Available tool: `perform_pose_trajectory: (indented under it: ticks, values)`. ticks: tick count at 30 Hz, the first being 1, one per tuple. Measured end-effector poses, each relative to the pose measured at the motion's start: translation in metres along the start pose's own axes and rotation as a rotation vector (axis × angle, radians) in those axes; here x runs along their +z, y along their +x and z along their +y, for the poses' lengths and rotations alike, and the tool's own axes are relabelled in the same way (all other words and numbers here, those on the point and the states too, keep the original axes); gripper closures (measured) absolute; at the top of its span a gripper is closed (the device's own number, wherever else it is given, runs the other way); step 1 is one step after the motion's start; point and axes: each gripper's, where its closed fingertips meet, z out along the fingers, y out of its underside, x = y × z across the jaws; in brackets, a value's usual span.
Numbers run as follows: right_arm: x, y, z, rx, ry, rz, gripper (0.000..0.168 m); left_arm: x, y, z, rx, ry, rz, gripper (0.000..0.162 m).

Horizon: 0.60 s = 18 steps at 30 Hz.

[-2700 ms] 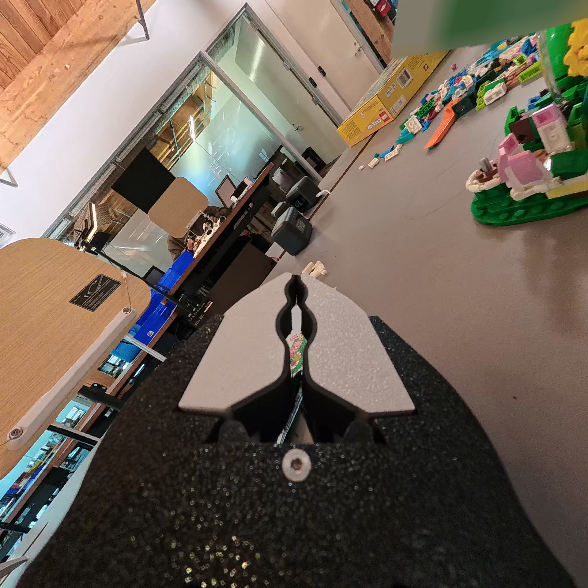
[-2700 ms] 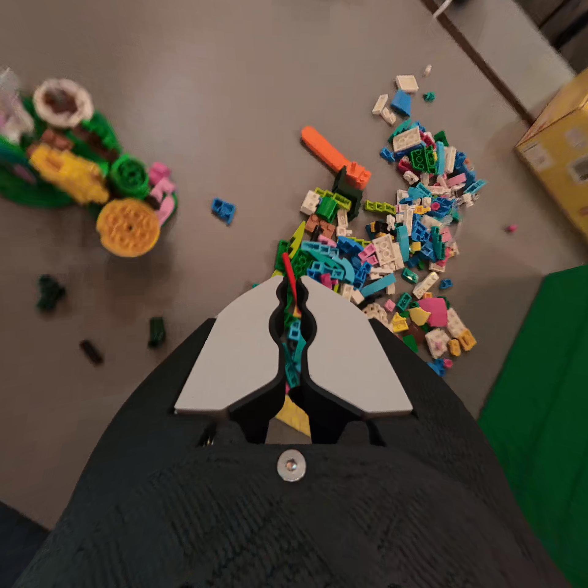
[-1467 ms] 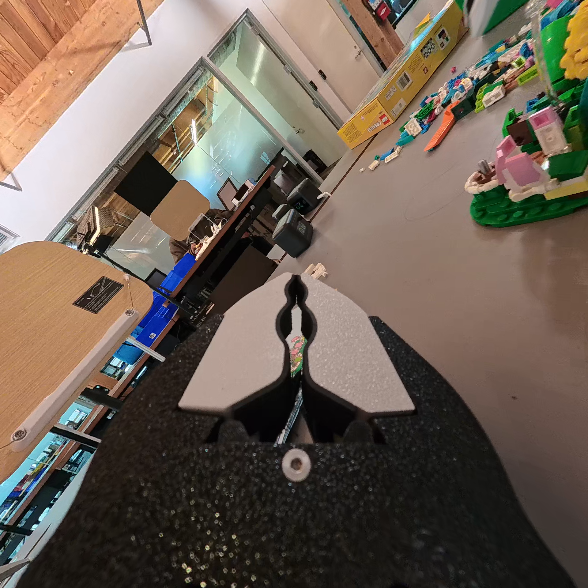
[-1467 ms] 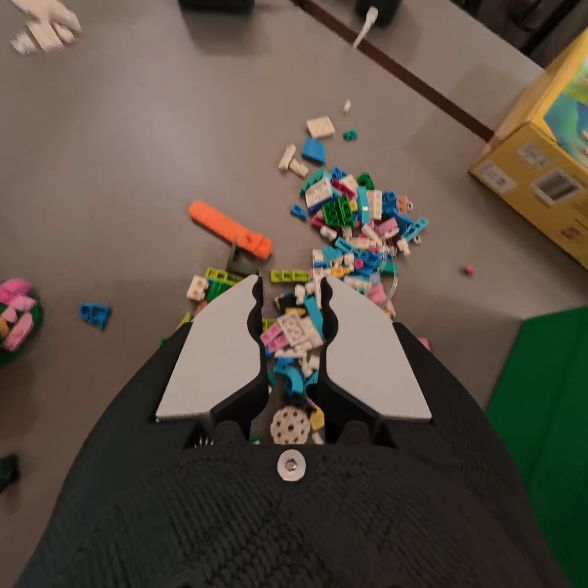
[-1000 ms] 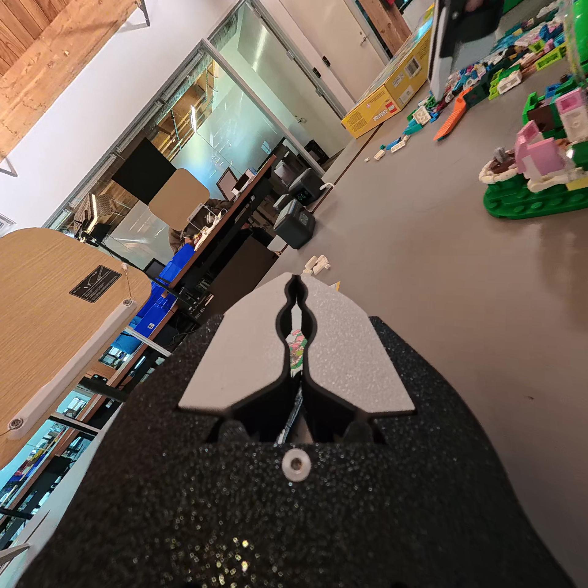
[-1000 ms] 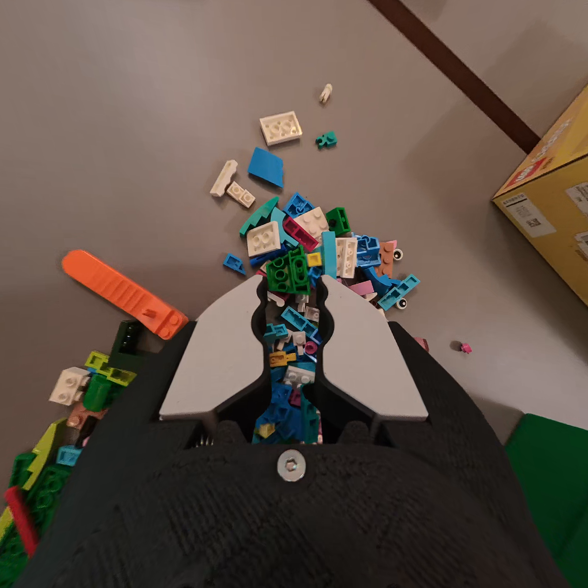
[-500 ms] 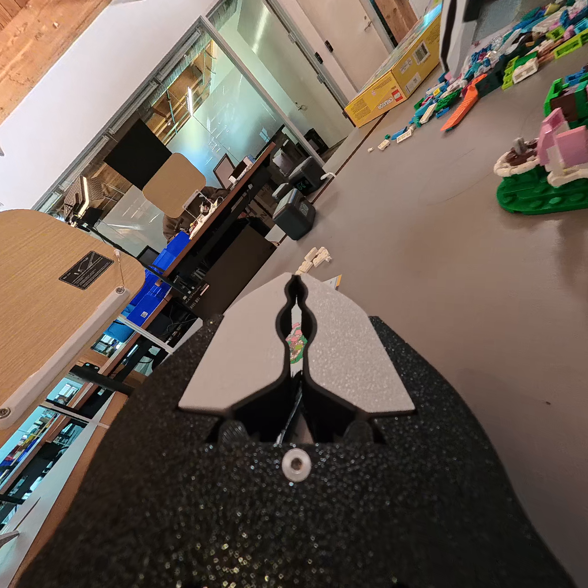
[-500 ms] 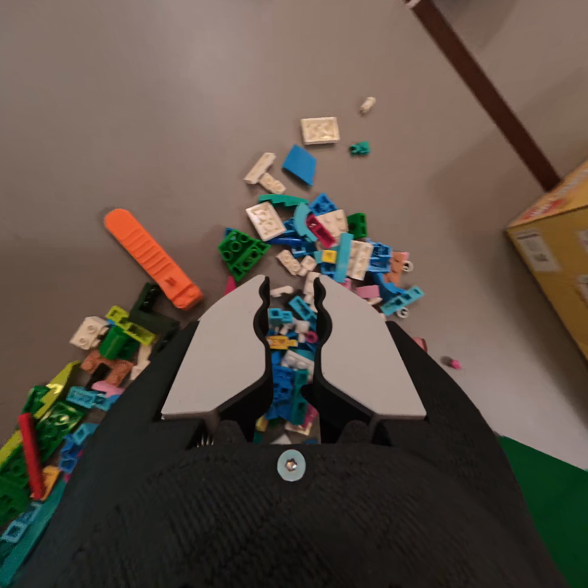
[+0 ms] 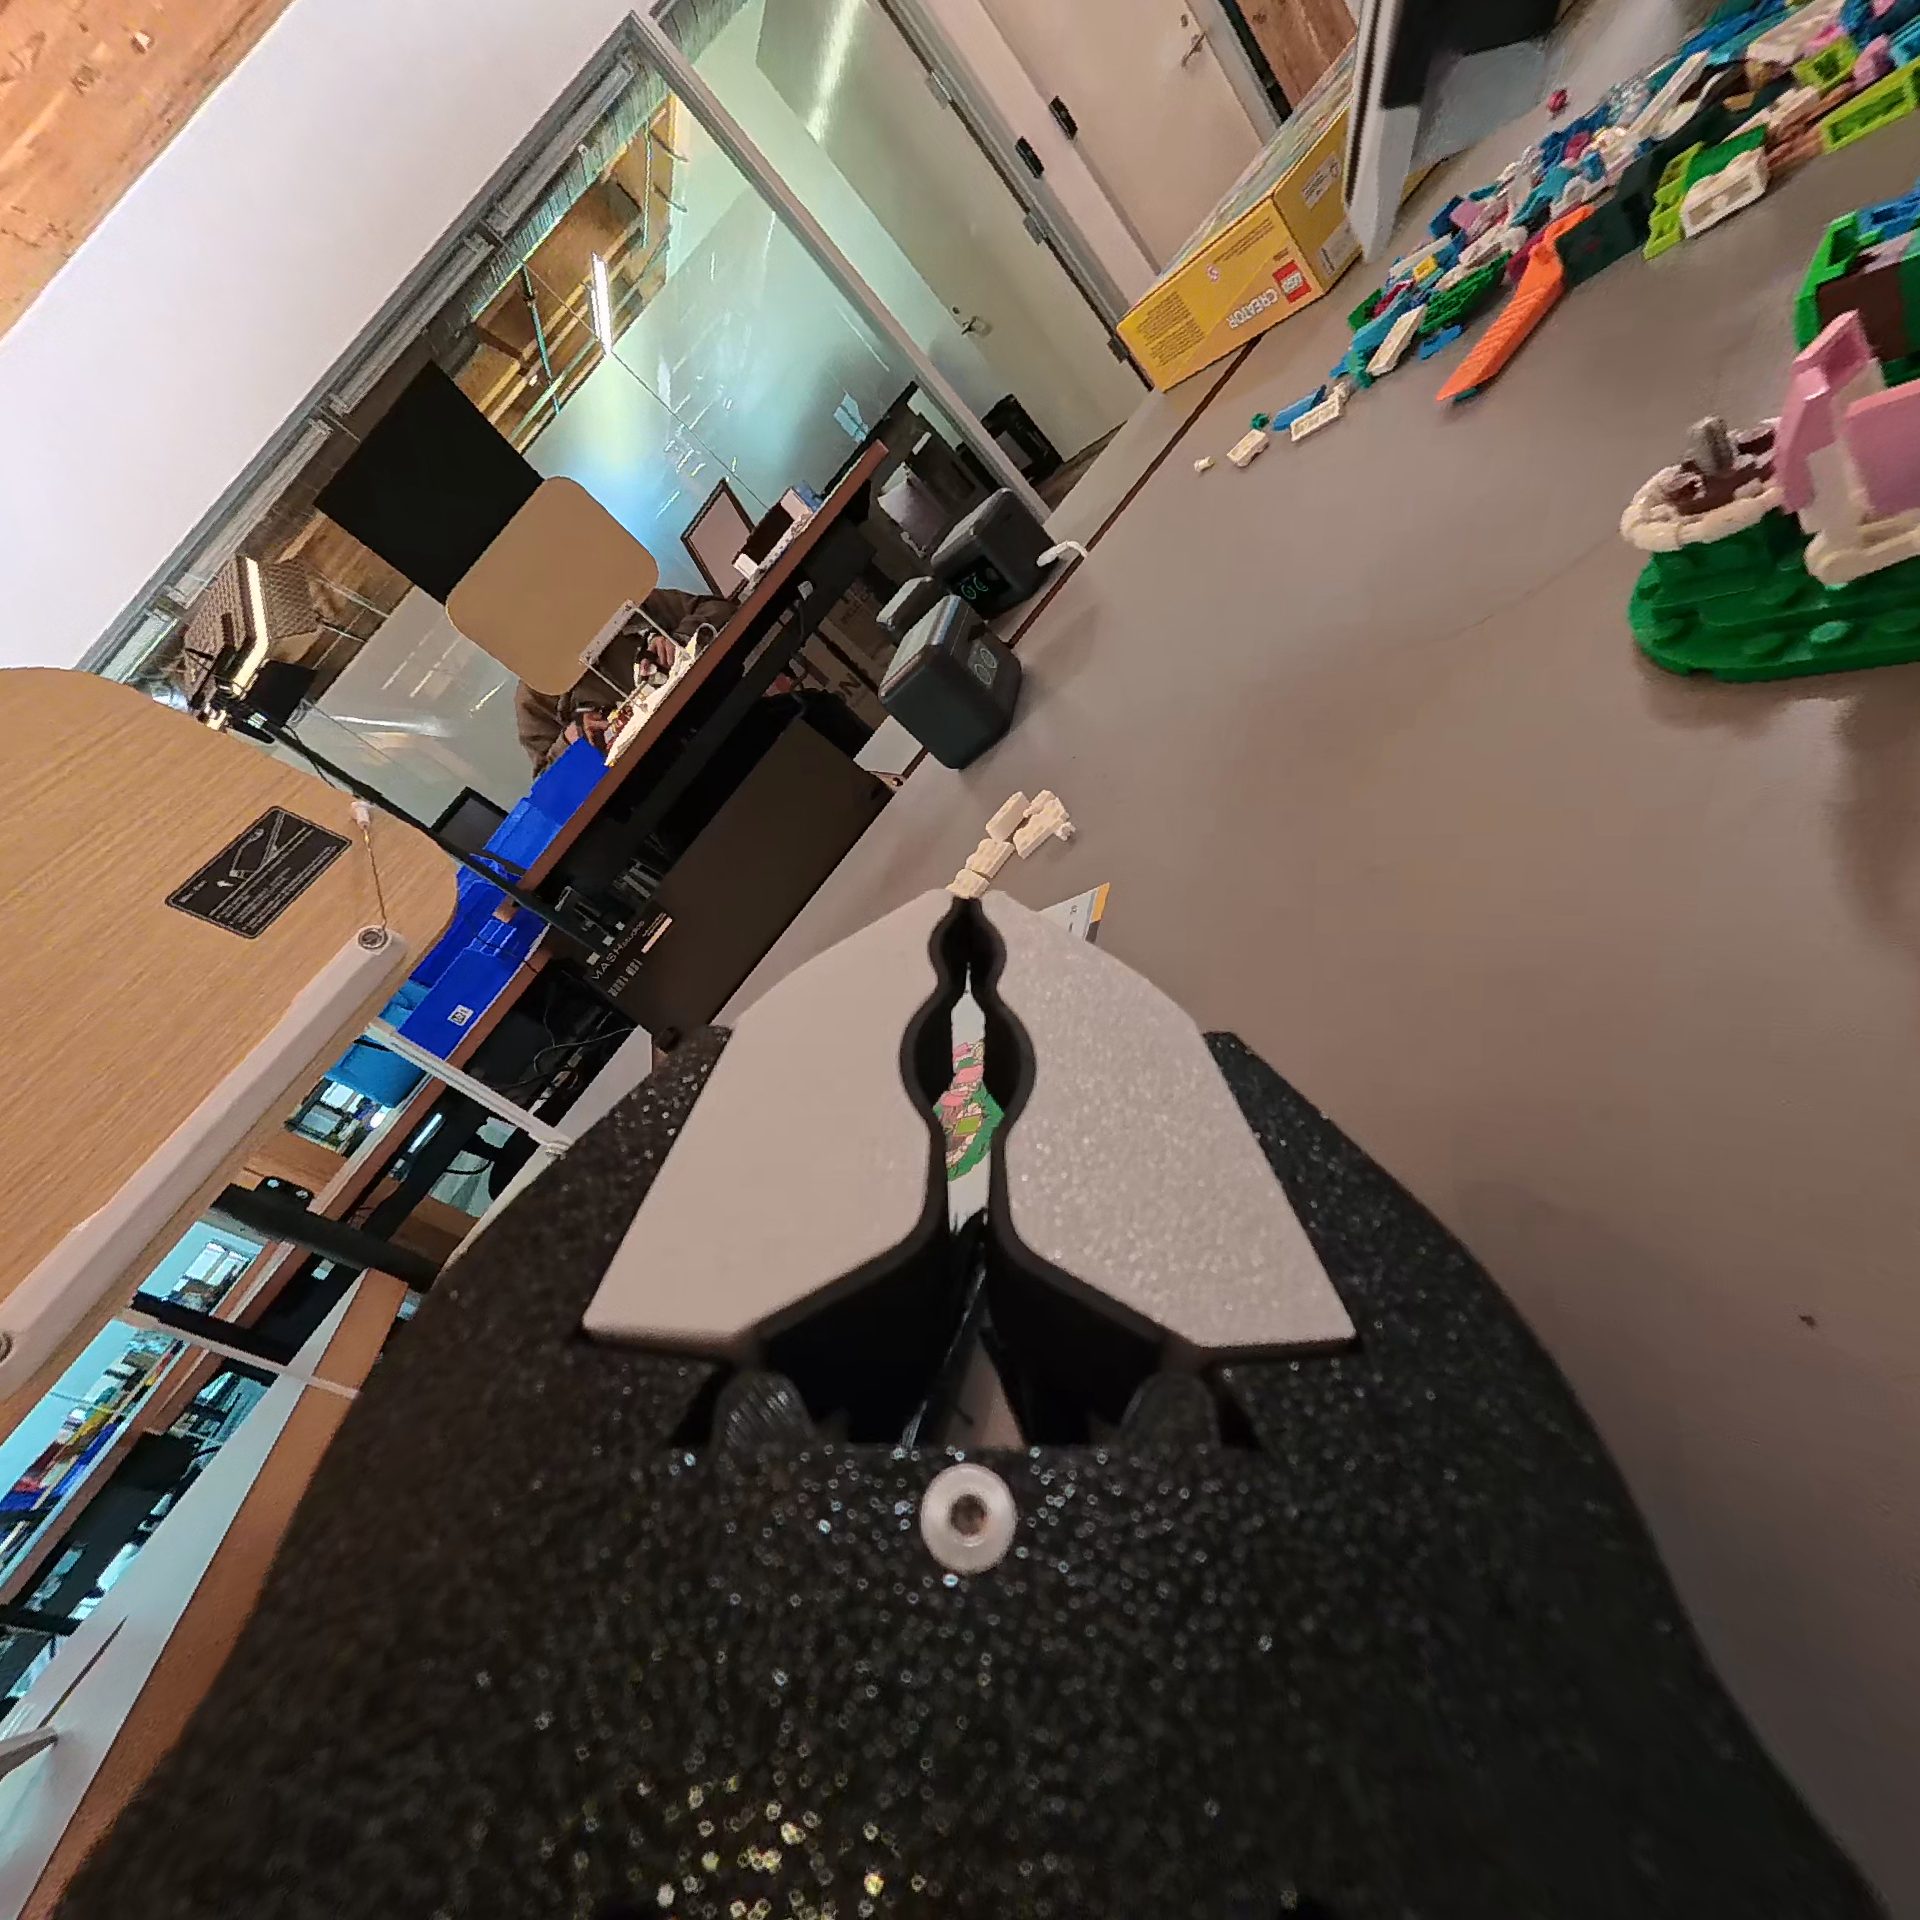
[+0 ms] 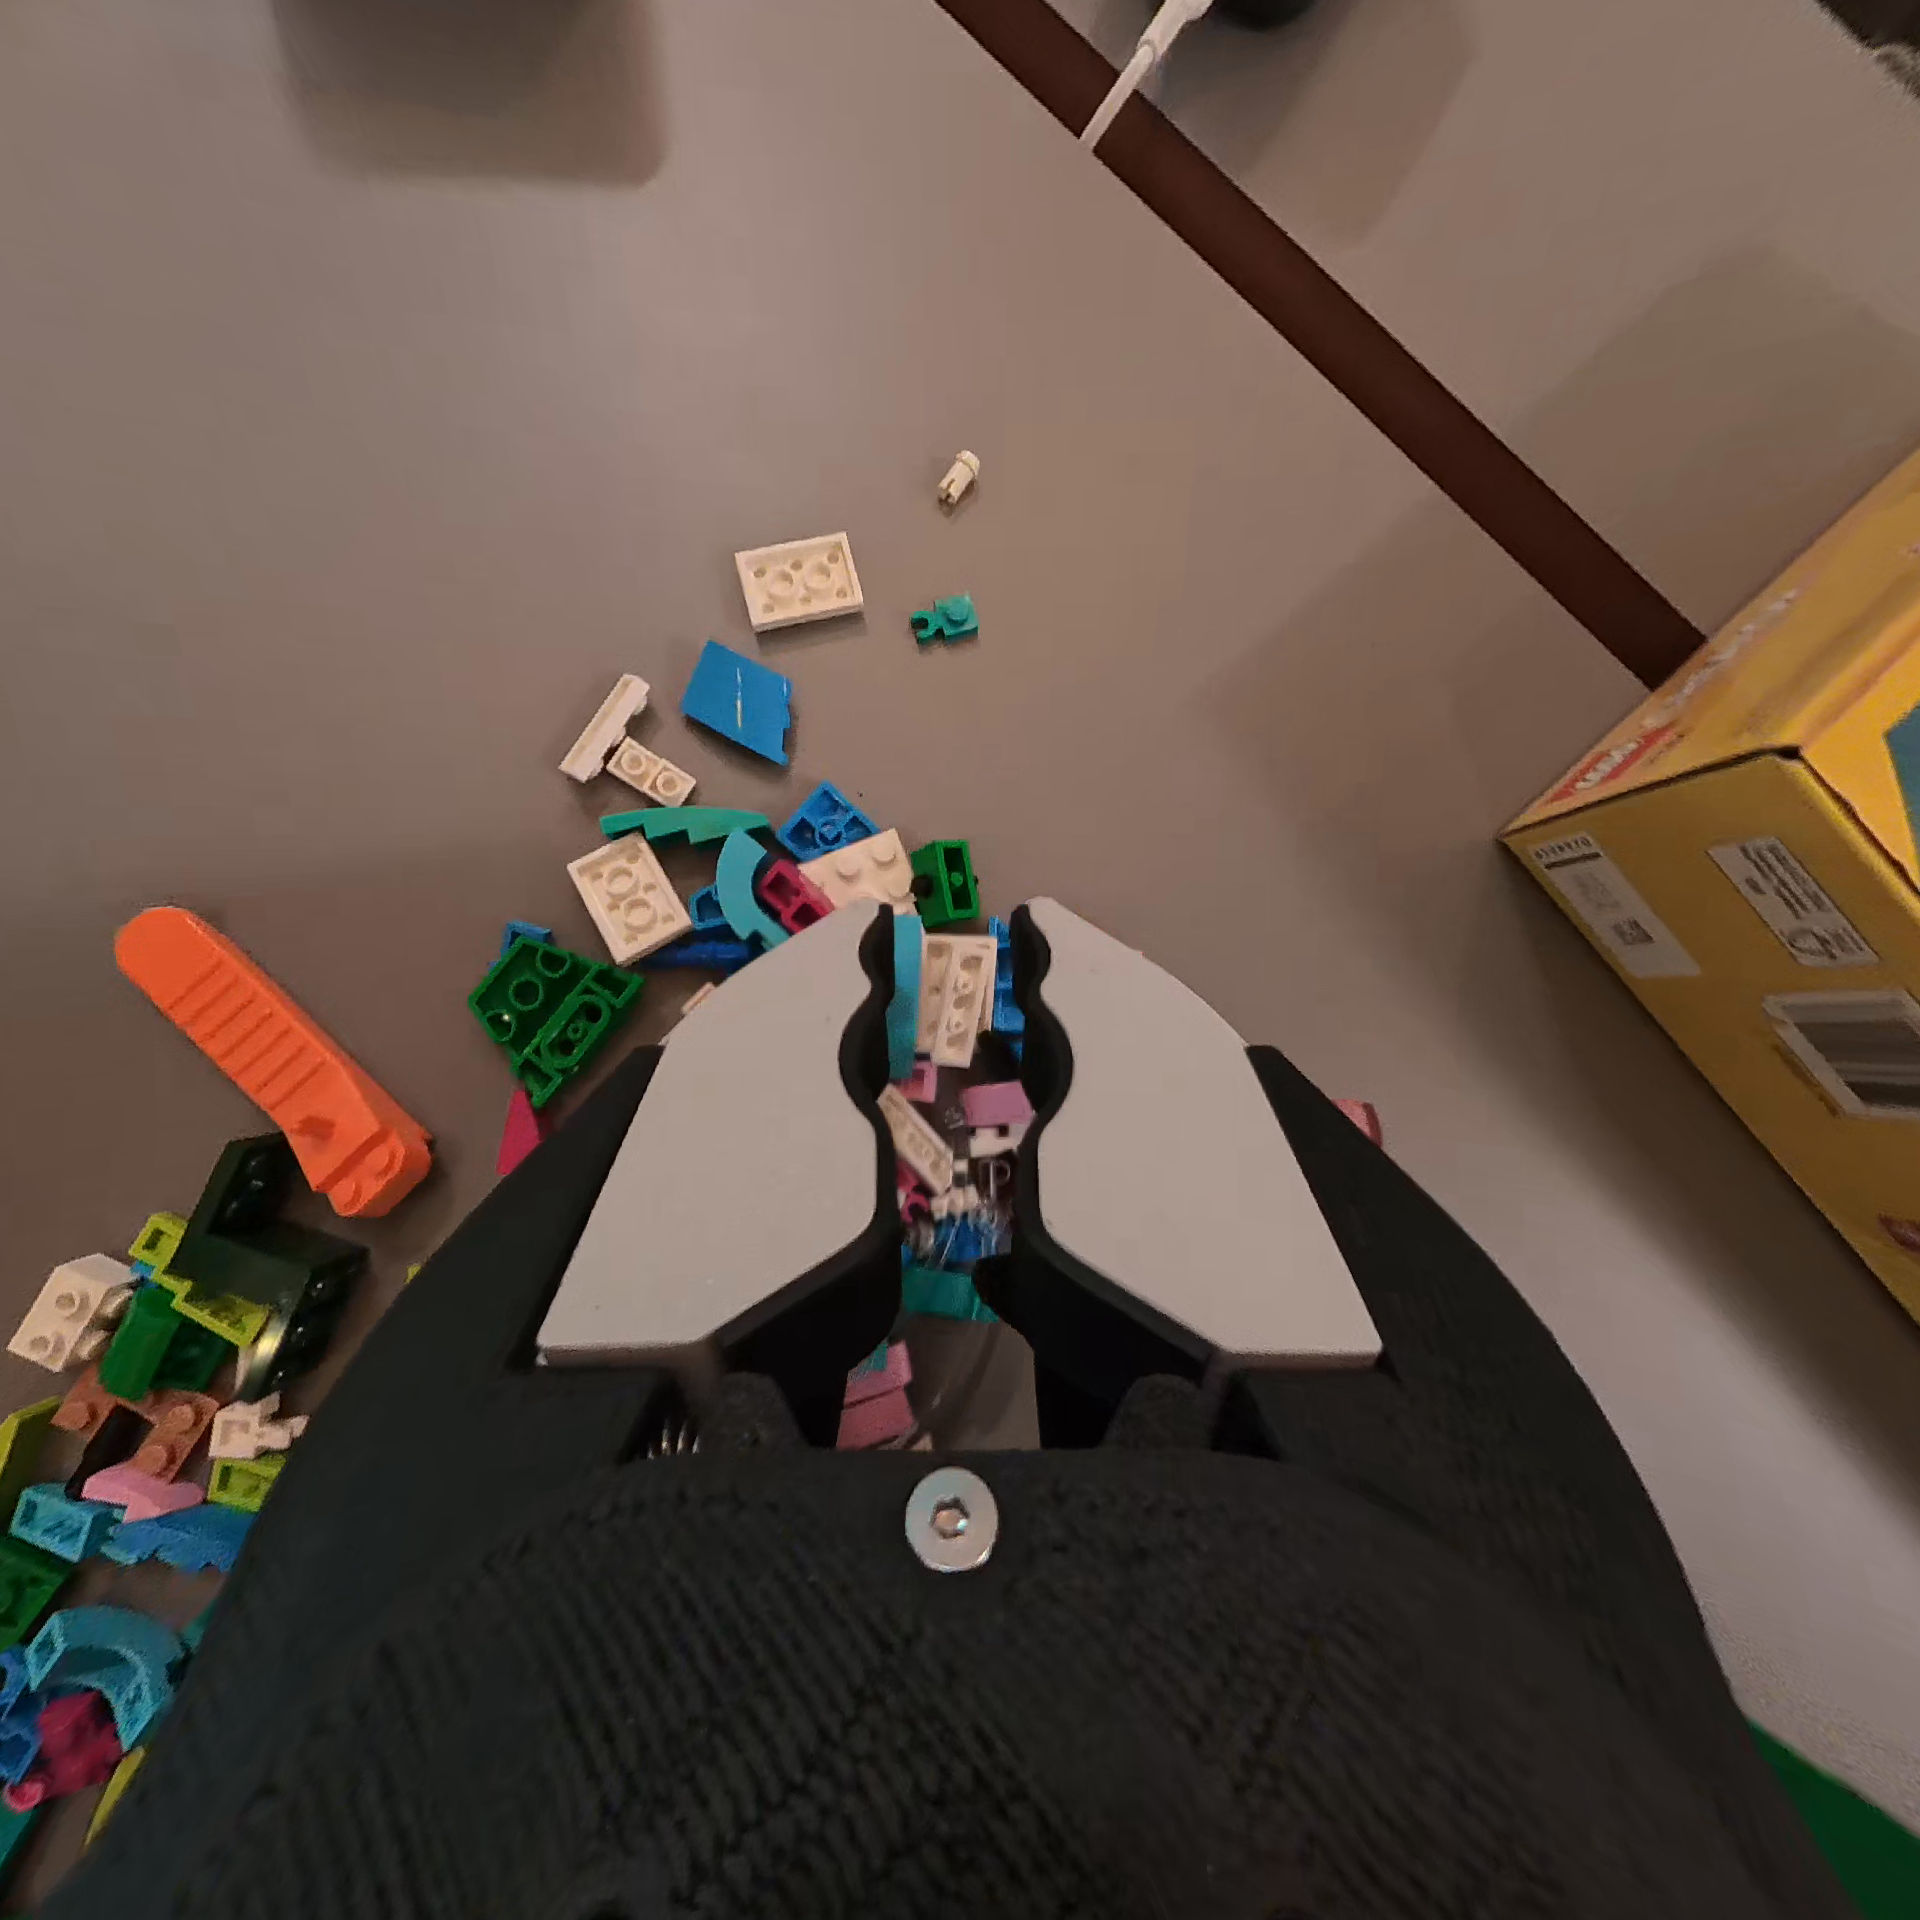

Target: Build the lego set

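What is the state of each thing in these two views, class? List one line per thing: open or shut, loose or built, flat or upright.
Left gripper: jaws shut, printed sheet showing between them.
Right gripper: jaws open, over the brick pile.
Brick pile: loose, unassembled.
Orange brick separator: lying flat, unused.
Green-based model: partly built, standing on the table.
Yellow box: resting on the table; whether opened cannot be told.

yellow box (image 9: 1242, 286) bears print, black plaque (image 9: 257, 871) too
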Motion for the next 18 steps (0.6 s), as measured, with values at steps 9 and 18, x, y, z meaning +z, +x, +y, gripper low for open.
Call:
perform_pose_trajectory:
  ticks: [9, 18]
  values:
    - [0.022, 0.000, 0.004, -0.027, -0.158, -0.105, 0.156, 0.000, -0.001, 0.002, -0.005, -0.005, 0.001, 0.162]
    - [-0.003, -0.040, -0.033, -0.571, 0.157, 0.059, 0.158, 0.000, -0.001, 0.001, -0.004, -0.001, 0.001, 0.162]
